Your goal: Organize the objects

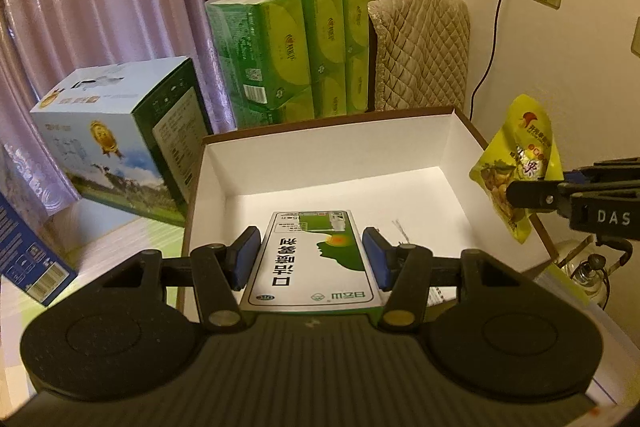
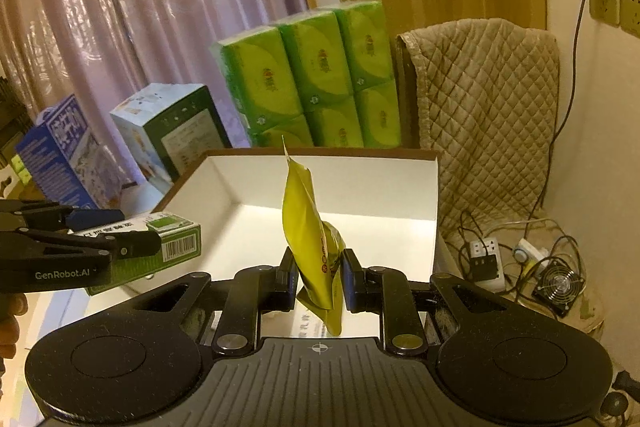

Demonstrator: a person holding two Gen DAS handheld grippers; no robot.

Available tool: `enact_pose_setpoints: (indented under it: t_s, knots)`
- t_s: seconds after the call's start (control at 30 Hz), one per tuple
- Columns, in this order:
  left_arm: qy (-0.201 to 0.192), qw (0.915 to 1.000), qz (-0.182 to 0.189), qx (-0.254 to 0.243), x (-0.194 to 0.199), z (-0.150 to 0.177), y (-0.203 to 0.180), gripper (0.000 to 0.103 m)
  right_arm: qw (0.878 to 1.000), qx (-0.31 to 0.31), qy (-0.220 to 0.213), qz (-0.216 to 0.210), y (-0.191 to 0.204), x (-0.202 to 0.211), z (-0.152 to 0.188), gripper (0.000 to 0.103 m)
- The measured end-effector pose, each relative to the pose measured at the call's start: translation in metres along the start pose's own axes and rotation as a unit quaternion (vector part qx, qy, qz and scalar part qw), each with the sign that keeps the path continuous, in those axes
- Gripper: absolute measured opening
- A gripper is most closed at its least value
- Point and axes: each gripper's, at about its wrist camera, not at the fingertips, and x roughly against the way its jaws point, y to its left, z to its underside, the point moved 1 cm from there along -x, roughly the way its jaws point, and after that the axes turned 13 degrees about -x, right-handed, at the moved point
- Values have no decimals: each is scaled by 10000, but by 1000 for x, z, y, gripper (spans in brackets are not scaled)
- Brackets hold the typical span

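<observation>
The left gripper (image 1: 310, 257) is gripping a green and white carton (image 1: 310, 263) flat between its blue pads, holding it above the open white box (image 1: 328, 155). The right gripper (image 2: 319, 277) is pinching a yellow snack pouch (image 2: 308, 227) upright over the same box, though whether the pouch is touching the floor is unclear

Left gripper (image 1: 311, 257) is covering the near end of the green box (image 1: 310, 259). Pouch (image 2: 310, 247) is hiding part of the tray (image 2: 240, 183) floor; its print is too small to read. Blue carton (image 1: 28, 259) is getting cut off at the left edge.
</observation>
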Motion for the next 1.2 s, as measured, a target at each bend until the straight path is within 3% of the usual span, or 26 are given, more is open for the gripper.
enact_pose_setpoints:
  t_s: [1.2]
  knots:
    - [554, 9980, 290, -57, -127, -31, -2, 52, 9979, 60, 469, 436, -28, -104, -21, 19]
